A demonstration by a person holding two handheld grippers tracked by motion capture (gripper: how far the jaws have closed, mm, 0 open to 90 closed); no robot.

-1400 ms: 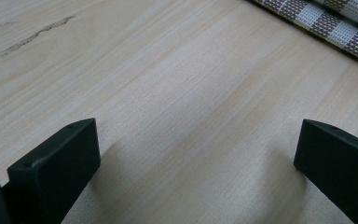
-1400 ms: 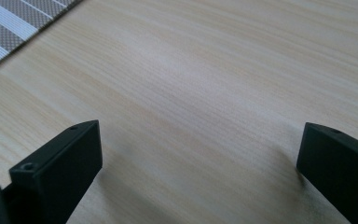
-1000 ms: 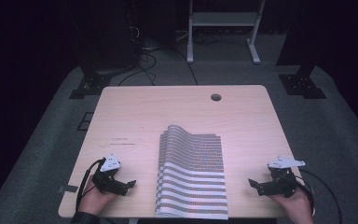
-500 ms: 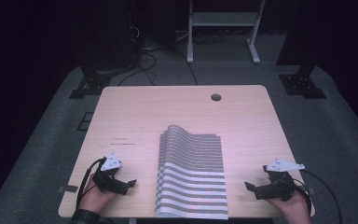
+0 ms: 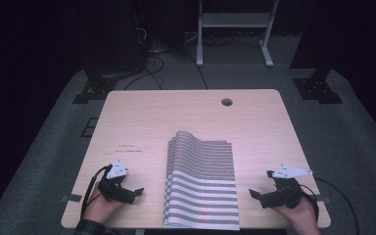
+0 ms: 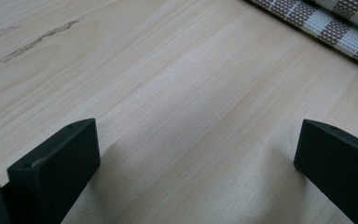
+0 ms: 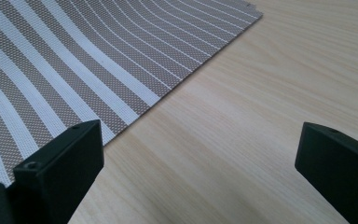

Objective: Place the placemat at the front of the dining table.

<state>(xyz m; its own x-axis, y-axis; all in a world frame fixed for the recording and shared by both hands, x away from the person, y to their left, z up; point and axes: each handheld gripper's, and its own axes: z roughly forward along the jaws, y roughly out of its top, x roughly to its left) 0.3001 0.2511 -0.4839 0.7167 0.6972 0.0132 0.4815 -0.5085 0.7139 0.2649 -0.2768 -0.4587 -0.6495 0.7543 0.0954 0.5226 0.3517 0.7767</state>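
Note:
A brown and white striped woven mat (image 5: 201, 183) lies on the wooden table (image 5: 142, 122), reaching to the front edge, its far left corner curled up. My left gripper (image 5: 133, 193) rests on the table left of the mat, open, jaws wide with bare wood between them. The mat's edge (image 6: 331, 28) crosses the top right of the left gripper view. My right gripper (image 5: 257, 197) sits right of the mat near the front edge, open and empty. The mat (image 7: 74, 60) fills the upper left of the right gripper view, just beyond the left jaw.
A round cable hole (image 5: 226, 102) sits near the table's far edge. Dark marks (image 5: 127, 148) stain the wood left of the mat. Beyond the table stand a white metal frame (image 5: 232, 29), black stands and cables on grey carpet.
My right gripper has drifted a little toward the front edge and the mat. The left gripper and the mat have stayed put.

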